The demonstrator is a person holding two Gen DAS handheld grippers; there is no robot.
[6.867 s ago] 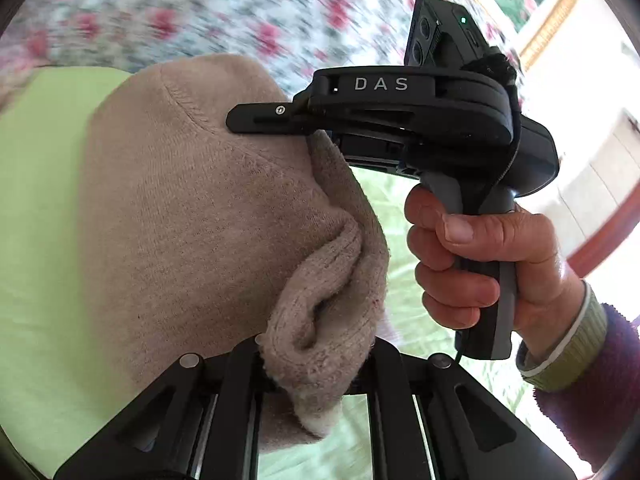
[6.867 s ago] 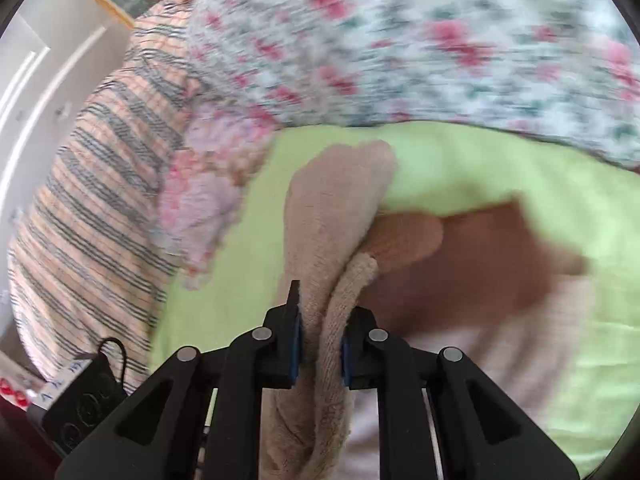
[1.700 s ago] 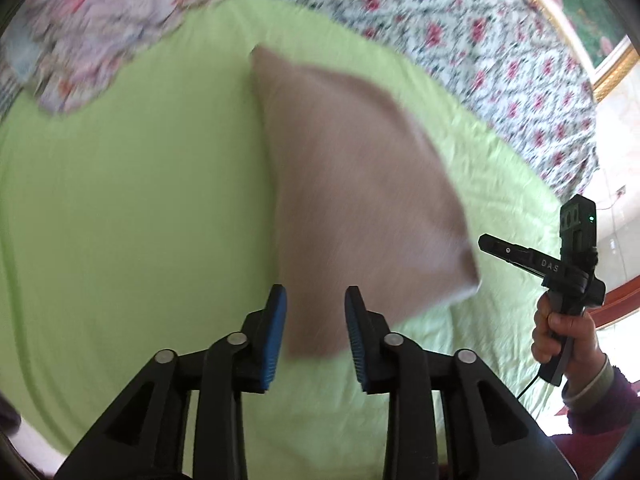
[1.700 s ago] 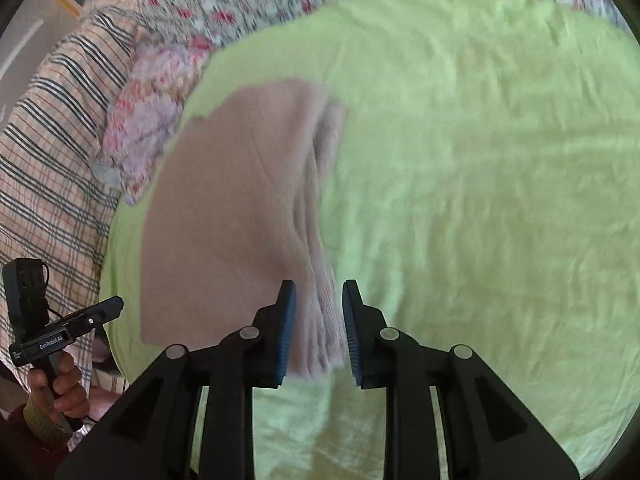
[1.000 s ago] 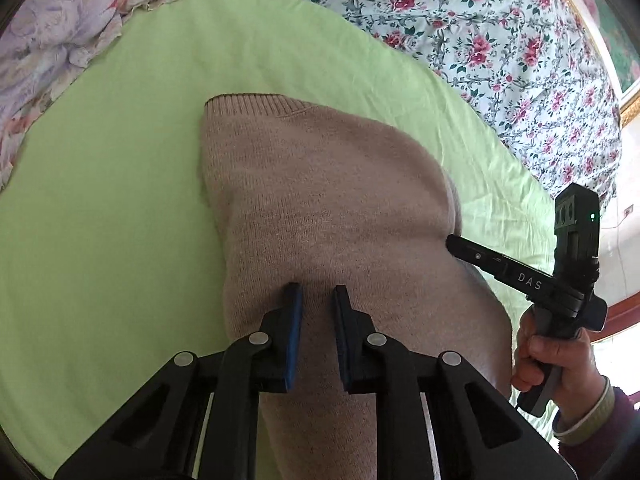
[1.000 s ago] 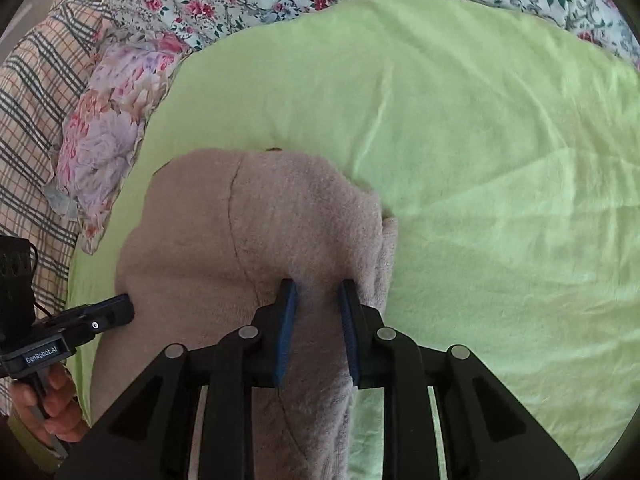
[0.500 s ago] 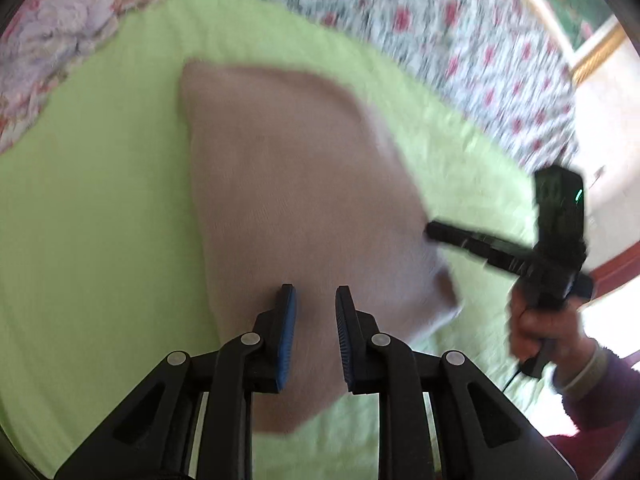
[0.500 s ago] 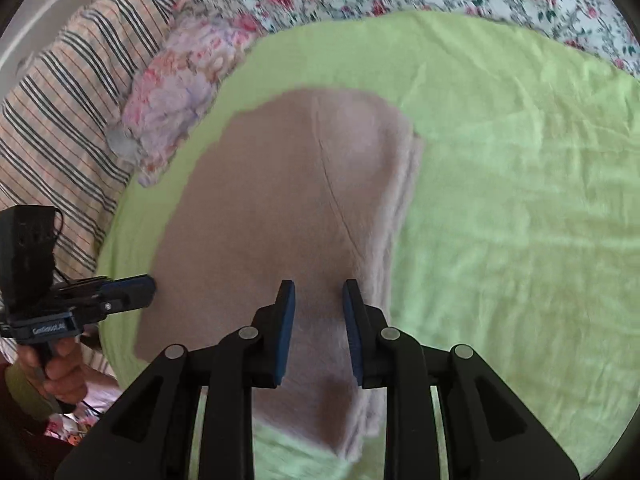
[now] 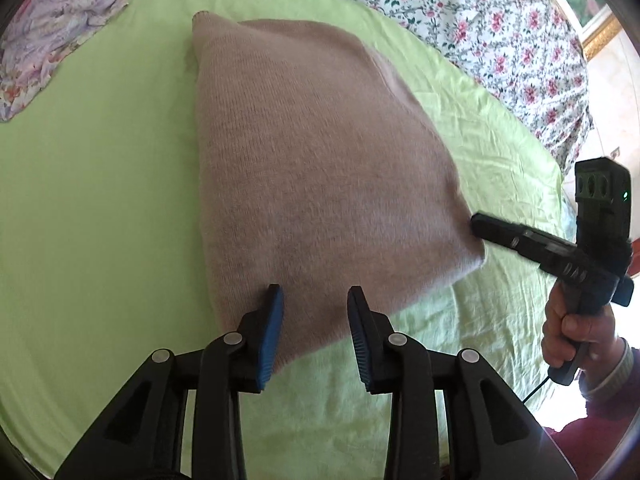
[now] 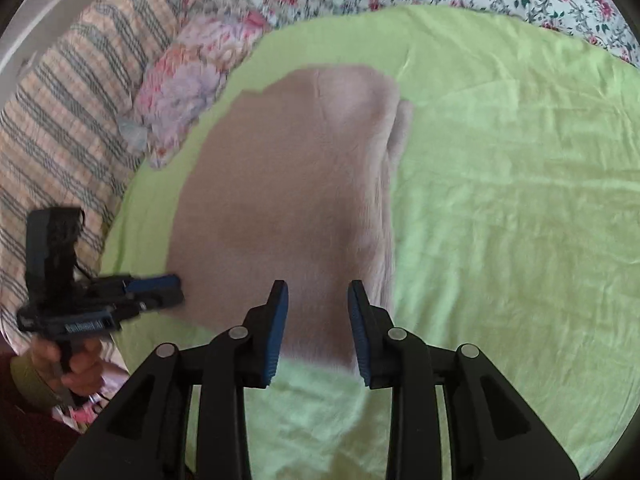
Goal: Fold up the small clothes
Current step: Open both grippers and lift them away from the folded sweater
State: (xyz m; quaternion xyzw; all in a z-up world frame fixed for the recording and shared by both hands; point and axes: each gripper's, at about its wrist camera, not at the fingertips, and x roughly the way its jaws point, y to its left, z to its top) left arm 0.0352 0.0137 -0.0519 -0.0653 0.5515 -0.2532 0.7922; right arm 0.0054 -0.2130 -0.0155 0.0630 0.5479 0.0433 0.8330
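So the beige knit sweater [image 9: 320, 168] is folded up into a flat bundle and lying on the lime green sheet [image 9: 100, 200] spread over the bed; nothing is holding it. Left gripper [image 9: 316, 332] is spread wide, its blue pads [image 9: 272, 332] either side of the near edge of the sweater without pinching it; same story for the right gripper [image 10: 318, 330], fingers parted over the near end of the bundle, nothing between them gripped. In the right wrist view you can see stacked layers along the sweater's right edge [image 10: 394, 184]; the left gripper [image 10: 152, 292] shows up there at the sweater's left corner, slightly blurred. From the left wrist view the right gripper [image 9: 486, 228] has its tip right at the sweater's corner; can't tell if it's actually touching. Floral bedspread [image 9: 460, 12] runs behind the sheet, a floral pillow [image 10: 188, 92] and a striped blanket [image 10: 60, 128] off to the left.
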